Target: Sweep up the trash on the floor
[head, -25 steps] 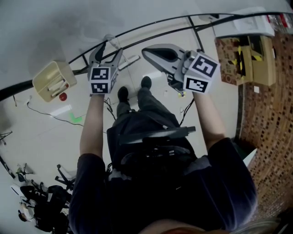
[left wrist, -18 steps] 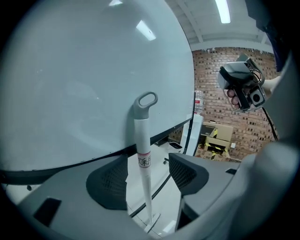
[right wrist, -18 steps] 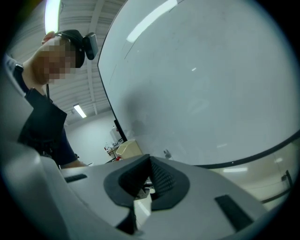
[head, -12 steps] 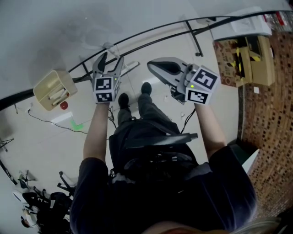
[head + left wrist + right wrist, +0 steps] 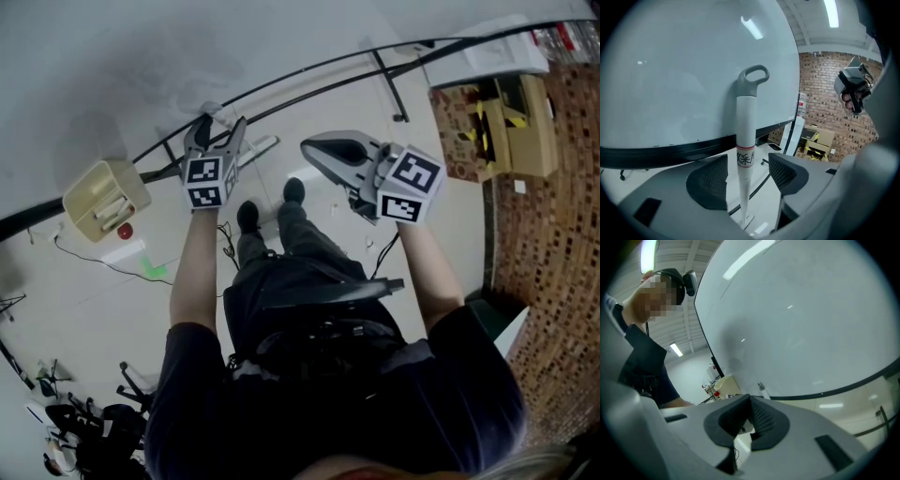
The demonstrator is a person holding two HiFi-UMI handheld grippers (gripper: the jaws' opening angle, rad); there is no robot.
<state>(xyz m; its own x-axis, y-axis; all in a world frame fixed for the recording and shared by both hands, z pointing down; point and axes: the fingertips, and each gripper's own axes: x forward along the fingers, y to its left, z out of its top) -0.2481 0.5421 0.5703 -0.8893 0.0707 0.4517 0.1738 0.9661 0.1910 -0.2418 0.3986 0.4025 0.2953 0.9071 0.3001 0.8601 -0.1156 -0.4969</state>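
Observation:
A white broom handle (image 5: 745,140) with a grey loop on top stands upright against a large whiteboard (image 5: 670,70). My left gripper (image 5: 747,174) is open, with one dark pad on each side of the handle and neither touching it. In the head view the left gripper (image 5: 220,127) reaches toward the board's foot, where the handle's lower part (image 5: 259,146) shows. My right gripper (image 5: 309,150) is held beside it, to the right and above the person's shoes. Its jaws are shut (image 5: 750,416) with nothing between them.
A yellow bin (image 5: 103,197) with a red object beside it stands on the floor at left, also seen as the yellow bin (image 5: 724,383). A green scrap (image 5: 155,270) and cables lie nearby. Cardboard boxes (image 5: 506,112) and a brick wall (image 5: 553,234) are at right.
Both grippers have sunk a little in the head view and the left one has drawn nearer the handle. Left jaws stay open, right jaws stay shut.

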